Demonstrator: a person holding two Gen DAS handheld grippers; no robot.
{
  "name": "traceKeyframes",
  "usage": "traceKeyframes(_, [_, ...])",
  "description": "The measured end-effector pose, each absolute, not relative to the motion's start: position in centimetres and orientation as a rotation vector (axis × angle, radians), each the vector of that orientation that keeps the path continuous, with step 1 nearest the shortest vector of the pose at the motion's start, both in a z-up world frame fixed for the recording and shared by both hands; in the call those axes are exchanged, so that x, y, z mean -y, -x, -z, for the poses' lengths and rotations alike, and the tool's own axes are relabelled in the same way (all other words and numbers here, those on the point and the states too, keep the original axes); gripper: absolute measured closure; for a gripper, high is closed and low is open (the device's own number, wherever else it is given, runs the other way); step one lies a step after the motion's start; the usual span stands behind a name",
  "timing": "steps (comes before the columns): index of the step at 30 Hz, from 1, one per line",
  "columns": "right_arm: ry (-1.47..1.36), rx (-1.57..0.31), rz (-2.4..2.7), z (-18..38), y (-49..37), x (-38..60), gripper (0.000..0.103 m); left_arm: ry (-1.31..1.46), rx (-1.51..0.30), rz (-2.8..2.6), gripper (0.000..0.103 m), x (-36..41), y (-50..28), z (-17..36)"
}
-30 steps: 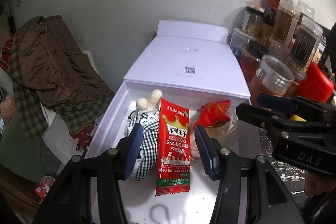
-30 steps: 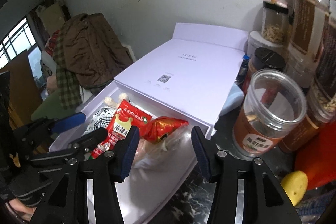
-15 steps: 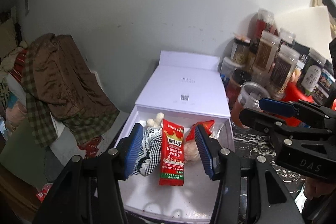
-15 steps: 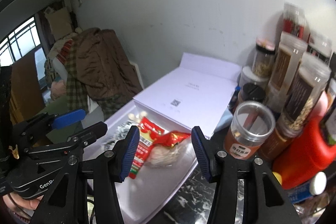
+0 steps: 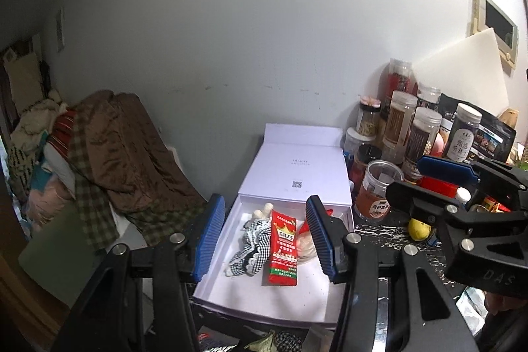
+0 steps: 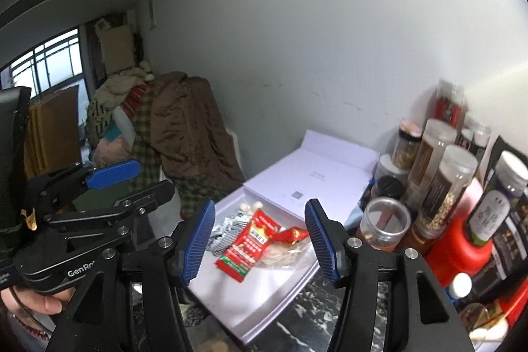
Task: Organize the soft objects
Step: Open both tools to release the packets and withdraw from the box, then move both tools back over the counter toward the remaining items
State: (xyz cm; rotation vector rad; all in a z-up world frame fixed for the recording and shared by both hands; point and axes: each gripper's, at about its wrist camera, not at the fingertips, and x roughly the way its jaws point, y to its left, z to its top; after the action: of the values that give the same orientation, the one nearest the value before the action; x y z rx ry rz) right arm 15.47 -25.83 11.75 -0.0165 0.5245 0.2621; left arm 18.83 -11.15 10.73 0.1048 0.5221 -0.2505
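Note:
An open white box [image 5: 264,296] [image 6: 250,305] lies on the dark marble counter. In it lie a black-and-white checked soft toy [image 5: 250,240] [image 6: 224,231], a red snack packet [image 5: 282,248] [image 6: 247,248] and a clear bag with a red top [image 5: 305,241] [image 6: 287,244]. My left gripper [image 5: 262,240] is open and empty, held well above and in front of the box. My right gripper [image 6: 260,241] is open and empty, also raised back from the box. Each gripper shows in the other's view, the right one [image 5: 462,187] and the left one [image 6: 109,183].
The box's lid [image 5: 297,170] lies flat behind it. Several jars [image 5: 425,134] [image 6: 442,174], a red container [image 6: 462,249] and a yellow fruit [image 5: 419,228] crowd the counter at the right. A pile of clothes [image 5: 109,160] [image 6: 171,134] lies to the left. The wall is behind.
Both grippers have pulled back and up from the box, so the box and its contents look smaller and farther. The items in the box have not moved.

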Motion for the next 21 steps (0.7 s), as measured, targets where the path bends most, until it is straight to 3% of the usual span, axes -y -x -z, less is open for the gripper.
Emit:
traceKeyframes(2, [0.026, -0.505, -0.266, -12.4, -14.5, 25.5, 0.039, -0.107, -0.507, 0.247, 0.050, 10.9, -17.9, -11.4])
traceKeyframes(5, [0.043, -0.477, -0.261, -13.0, -13.1, 25.2, 0.033, -0.102, -0.485, 0.247, 0.031, 10.5, -16.4, -12.2])
traceKeyframes(13, [0.036, -0.428, -0.263, -13.9, -9.0, 24.8, 0.015, -0.123, -0.442, 0.245, 0.031, 10.0, -12.8, -13.4])
traceKeyframes(21, [0.028, -0.387, -0.268, -13.8, -5.4, 24.4, 0.012, -0.126, -0.431, 0.254, 0.031, 9.0, -9.9, -13.2])
